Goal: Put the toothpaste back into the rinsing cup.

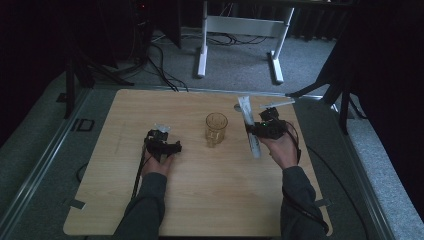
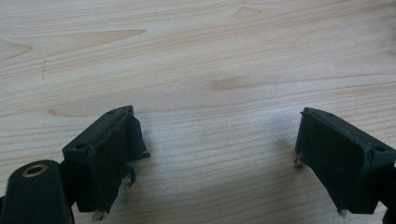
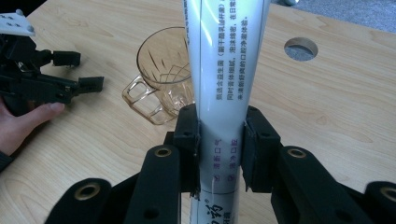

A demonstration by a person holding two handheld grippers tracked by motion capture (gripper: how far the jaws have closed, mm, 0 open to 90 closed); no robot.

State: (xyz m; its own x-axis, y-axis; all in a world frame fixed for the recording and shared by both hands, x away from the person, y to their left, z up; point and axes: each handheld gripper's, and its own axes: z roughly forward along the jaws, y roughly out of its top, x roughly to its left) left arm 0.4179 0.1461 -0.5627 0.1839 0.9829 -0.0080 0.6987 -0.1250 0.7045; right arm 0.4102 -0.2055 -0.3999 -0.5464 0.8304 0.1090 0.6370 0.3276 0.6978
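Right gripper (image 3: 219,149) was clamped on a white toothpaste tube (image 3: 226,70), both pads pinching the tube low on its body, near the crimped end as far as could be told. In the right gripper view the tube rose straight up out of the jaws, long free length ahead of the grip. In the high view the tube (image 1: 248,122) lay along the line of the right gripper (image 1: 257,129), tip pointing away from the person.

Amber glass mug (image 3: 161,77) stood just ahead and to the left of the right gripper's jaws, mouth up, handle toward the gripper; apart from the tube, not touching.

Left gripper (image 2: 215,154) was released, jaws wide apart with bare wooden table (image 2: 210,56) between them, resting well left of the mug (image 1: 216,128).

Likely step: dropping the tube into the mug. To do it well: keep the pinch firm since the tube is slick and top-heavy, carry the free end over the rim centre before tilting down, avoid knocking the rim because the mug looks light enough to tip. Left gripper could steady the handle.
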